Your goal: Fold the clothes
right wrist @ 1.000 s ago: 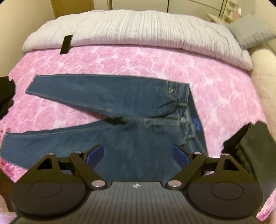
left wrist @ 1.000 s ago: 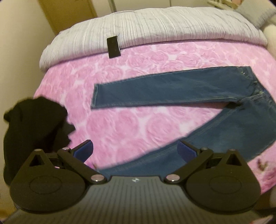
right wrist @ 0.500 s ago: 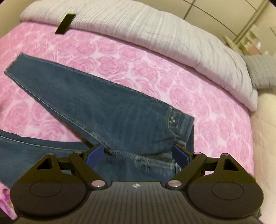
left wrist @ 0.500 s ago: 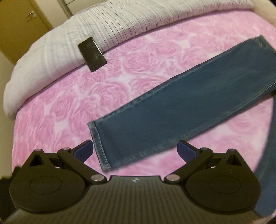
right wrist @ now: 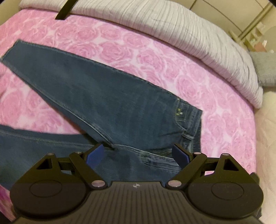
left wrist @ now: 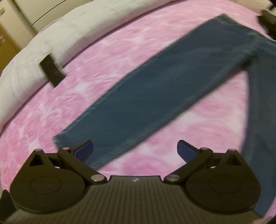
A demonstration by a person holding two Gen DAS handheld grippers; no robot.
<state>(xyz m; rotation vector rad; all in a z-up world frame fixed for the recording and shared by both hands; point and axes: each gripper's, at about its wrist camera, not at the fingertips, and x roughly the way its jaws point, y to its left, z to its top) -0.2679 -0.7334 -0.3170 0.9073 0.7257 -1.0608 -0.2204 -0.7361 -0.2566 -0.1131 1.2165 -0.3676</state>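
Blue jeans (left wrist: 155,96) lie spread on the pink rose bedspread (left wrist: 107,56), legs apart in a V. In the left wrist view the far leg runs diagonally, its hem just ahead of my left gripper (left wrist: 135,149), which is open and empty; the hem corner sits by the left fingertip. In the right wrist view the jeans (right wrist: 107,101) show crotch and waistband just ahead of my right gripper (right wrist: 138,154), open and empty above the crotch seam.
A grey-white striped duvet (right wrist: 172,29) is folded along the far side of the bed. A black rectangular object (left wrist: 51,70) lies at its edge, also in the right wrist view (right wrist: 65,9). A grey pillow (right wrist: 265,67) is far right.
Both grippers moved forward and lower over the jeans. The left went from the near leg to the far leg's hem; the right closed in on the crotch. Both stayed open.
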